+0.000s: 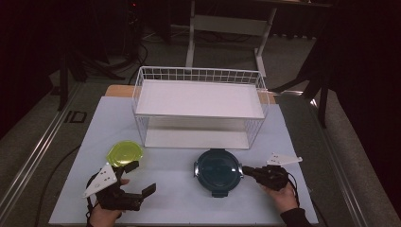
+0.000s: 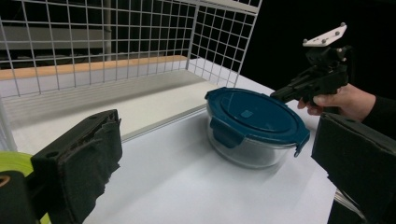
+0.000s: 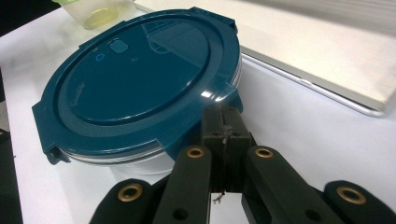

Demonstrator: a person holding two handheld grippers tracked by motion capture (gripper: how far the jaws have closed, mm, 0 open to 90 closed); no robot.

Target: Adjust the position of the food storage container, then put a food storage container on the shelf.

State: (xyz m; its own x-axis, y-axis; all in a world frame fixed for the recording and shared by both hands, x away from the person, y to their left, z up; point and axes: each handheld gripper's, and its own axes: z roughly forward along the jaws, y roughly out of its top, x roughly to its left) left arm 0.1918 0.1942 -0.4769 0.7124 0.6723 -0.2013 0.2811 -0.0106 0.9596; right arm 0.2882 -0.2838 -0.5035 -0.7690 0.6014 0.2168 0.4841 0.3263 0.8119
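Here: one blue-lidded container (image 1: 218,170), one yellow cup (image 1: 124,153); left tongs (image 1: 140,178) agape, right tongs (image 1: 245,170) closed, empty.

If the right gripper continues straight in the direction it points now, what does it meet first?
Most likely the blue-lidded glass container: the right gripper, jaws closed, points at a clip tab on its rim and seems almost touching it.

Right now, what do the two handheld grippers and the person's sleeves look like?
Both the left gripper and the right gripper are black, each topped by a pale three-cornered plate. The jaws carry black padding, with brass-coloured rivets on the right one's linkage. A dark sleeve covers the right wrist.
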